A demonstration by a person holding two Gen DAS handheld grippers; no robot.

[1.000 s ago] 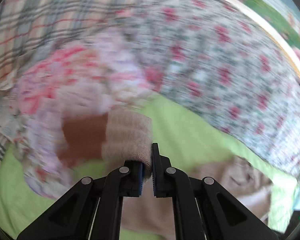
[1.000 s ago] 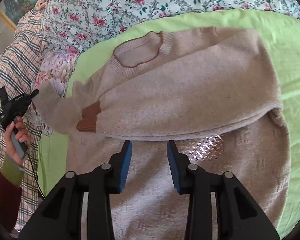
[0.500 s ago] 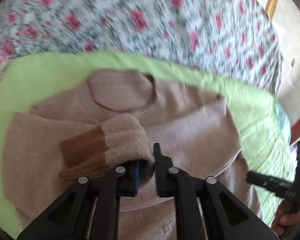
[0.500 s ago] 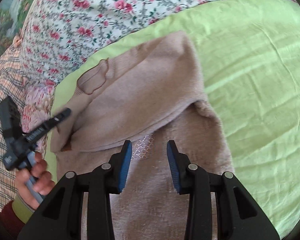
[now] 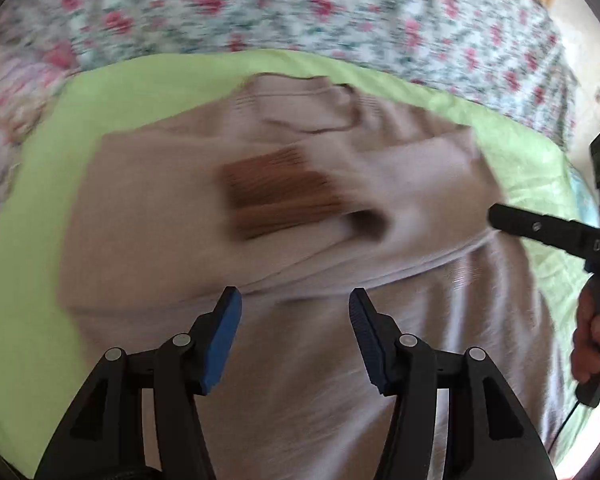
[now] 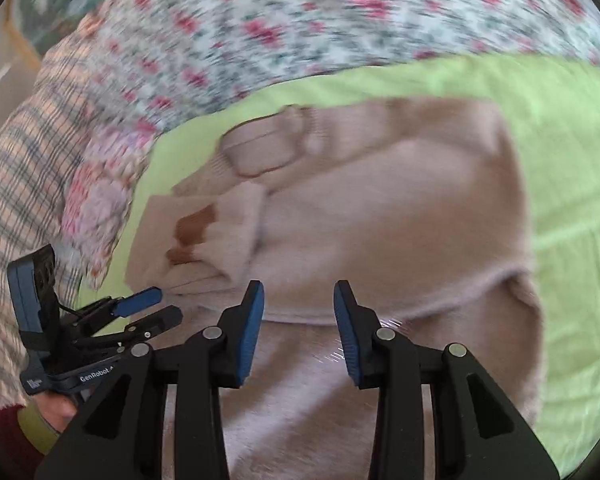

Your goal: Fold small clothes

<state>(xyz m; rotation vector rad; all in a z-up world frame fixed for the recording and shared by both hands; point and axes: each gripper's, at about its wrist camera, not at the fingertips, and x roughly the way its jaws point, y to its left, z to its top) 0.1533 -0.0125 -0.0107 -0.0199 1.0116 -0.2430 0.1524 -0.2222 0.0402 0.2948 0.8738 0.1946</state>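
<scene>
A beige knitted sweater (image 5: pixel 172 208) (image 6: pixel 400 208) lies on a green sheet (image 5: pixel 32 240) (image 6: pixel 572 200), neckline at the far side. Its left sleeve is folded across the chest, and the brown-banded cuff (image 5: pixel 280 192) (image 6: pixel 192 232) rests there, free of any grip. My left gripper (image 5: pixel 294 332) hovers just in front of that cuff; its jaws are opening and nothing is between them. It also shows at the lower left of the right wrist view (image 6: pixel 148 308). My right gripper (image 6: pixel 298 328) hangs open over the sweater's lower body, holding nothing. Its finger (image 5: pixel 540 228) reaches in from the right of the left wrist view.
A floral quilt (image 5: pixel 300 12) (image 6: pixel 300 20) runs along the far side of the sheet. A checked blanket (image 6: pixel 24 168) and a pink floral cloth (image 6: pixel 100 196) lie to the left. A hand (image 5: pixel 592 344) holds the right gripper's handle; another hand (image 6: pixel 56 408) with a dark red sleeve holds the left one.
The left gripper carried the sleeve cuff from the left over onto the sweater's chest, then let go and spread its jaws. The right gripper swung aside and back, staying open.
</scene>
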